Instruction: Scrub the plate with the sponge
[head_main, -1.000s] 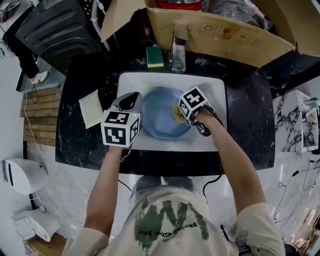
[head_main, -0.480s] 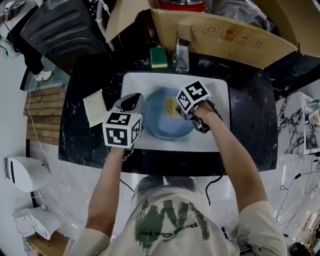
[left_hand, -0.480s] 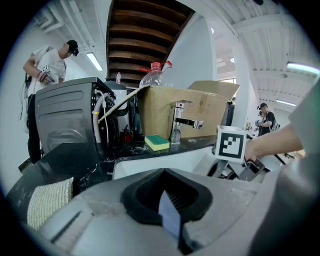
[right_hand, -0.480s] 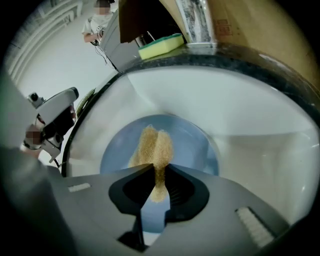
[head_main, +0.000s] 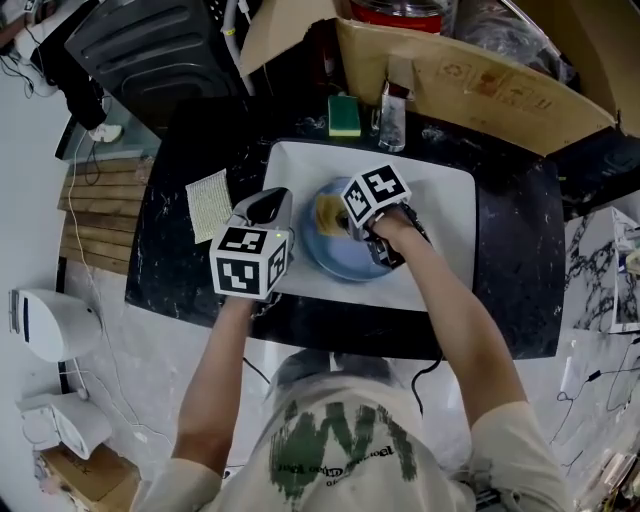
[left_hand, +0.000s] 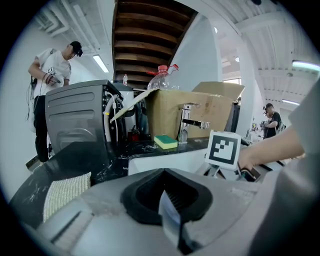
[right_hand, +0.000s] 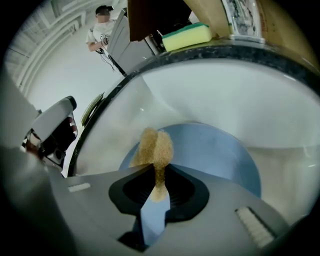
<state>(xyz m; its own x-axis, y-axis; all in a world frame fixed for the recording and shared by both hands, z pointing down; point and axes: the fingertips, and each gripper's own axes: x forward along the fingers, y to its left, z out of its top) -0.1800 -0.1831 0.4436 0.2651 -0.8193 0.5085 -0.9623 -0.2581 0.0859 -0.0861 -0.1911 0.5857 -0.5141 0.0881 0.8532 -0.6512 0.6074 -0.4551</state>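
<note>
Dark tabletop, white sink: your left tongs were clenched on nothing beside the blue plate lying in the sink. Your right tongs gripped the sponge on its left half. Scrubbing seemed under way; next, sweep rightward.

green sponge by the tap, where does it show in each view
Head view: green sponge at top centre, behind the sink.
Left gripper view: near the middle, past the sink's rim.
Right gripper view: top edge, slightly right of centre.
Shared landmark: the tap, just right of it in every view.
</note>
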